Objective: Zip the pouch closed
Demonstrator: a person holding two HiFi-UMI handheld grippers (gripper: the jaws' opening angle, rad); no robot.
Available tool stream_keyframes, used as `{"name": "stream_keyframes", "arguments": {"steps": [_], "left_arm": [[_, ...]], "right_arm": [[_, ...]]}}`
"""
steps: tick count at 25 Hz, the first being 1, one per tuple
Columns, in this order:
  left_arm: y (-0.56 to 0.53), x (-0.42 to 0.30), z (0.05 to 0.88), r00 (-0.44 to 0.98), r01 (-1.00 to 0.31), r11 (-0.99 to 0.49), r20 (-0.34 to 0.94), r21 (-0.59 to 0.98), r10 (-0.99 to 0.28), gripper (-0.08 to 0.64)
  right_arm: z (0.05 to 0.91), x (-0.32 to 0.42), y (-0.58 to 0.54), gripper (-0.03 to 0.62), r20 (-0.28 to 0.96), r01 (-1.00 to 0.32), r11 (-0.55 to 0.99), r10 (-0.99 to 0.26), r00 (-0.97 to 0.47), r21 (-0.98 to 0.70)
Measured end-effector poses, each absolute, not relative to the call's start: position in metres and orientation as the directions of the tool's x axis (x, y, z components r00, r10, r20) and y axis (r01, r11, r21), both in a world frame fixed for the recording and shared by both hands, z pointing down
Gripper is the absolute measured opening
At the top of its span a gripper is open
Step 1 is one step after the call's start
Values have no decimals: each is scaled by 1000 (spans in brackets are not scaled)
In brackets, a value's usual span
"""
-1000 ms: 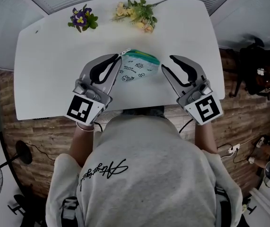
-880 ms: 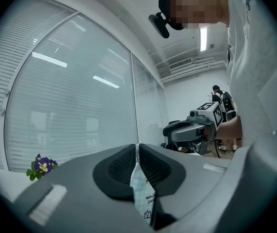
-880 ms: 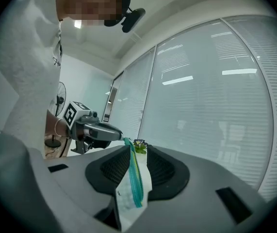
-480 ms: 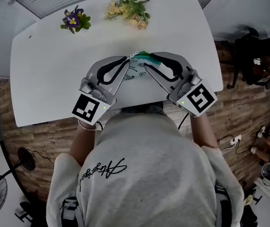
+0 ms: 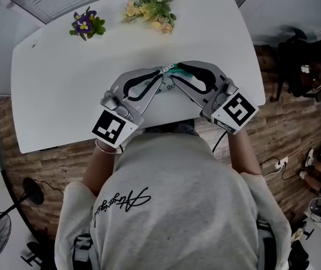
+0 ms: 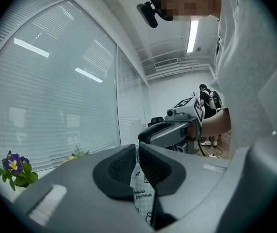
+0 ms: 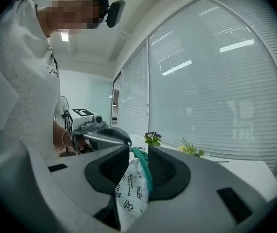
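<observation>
thin printed fabric pouch (image 5: pixel 168 84) with teal zipper (image 7: pixel 141 168), over the near part of the white table (image 5: pixel 64 89), pinched from both sides. left gripper (image 5: pixel 161 73) clenched tight on a flat edge of the cloth. right gripper (image 5: pixel 176 68) at the zipper side, jaws easing open, cloth and teeth between the pads. probably light, limp and quick to buckle. best kept taut along the zipper line, gripped at the seam ends rather than the loose panel.

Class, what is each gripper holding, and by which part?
Both grip the pouch. The left gripper is shut on its printed side edge; the right gripper has its teal zipper edge between its jaws, which are opening.
</observation>
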State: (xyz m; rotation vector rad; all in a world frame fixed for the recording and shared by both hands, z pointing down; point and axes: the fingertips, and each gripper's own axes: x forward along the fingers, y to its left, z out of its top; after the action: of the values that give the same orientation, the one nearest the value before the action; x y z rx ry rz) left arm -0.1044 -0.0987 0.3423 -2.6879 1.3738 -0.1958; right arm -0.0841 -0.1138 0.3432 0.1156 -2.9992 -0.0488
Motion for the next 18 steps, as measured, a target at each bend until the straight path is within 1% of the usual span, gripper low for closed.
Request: {"name": "stream_keyframes", "arguments": {"steps": [7, 10, 13, 15, 18], "left_arm": [[-102, -92, 356, 604, -752, -620, 143, -224, -784, 23], [-107, -87, 365, 594, -747, -622, 184, -233, -783, 23], [-111, -83, 370, 585, -747, -621, 208, -237, -784, 23], [-112, -78, 372, 586, -746, -623, 212, -235, -782, 23], [-115, -71, 375, 581, -747, -621, 221, -238, -783, 23]], "right_arm": [[354, -77, -114, 138, 190, -10, 1000, -5, -982, -24], [362, -77, -113, 138, 235, 19, 1000, 20, -972, -9], [369, -74, -115, 153, 272, 27, 1000, 22, -962, 13], [371, -70, -120, 152, 267, 18, 1000, 22, -963, -15], [374, -64, -129, 142, 239, 15, 994, 41, -970, -108]]}}
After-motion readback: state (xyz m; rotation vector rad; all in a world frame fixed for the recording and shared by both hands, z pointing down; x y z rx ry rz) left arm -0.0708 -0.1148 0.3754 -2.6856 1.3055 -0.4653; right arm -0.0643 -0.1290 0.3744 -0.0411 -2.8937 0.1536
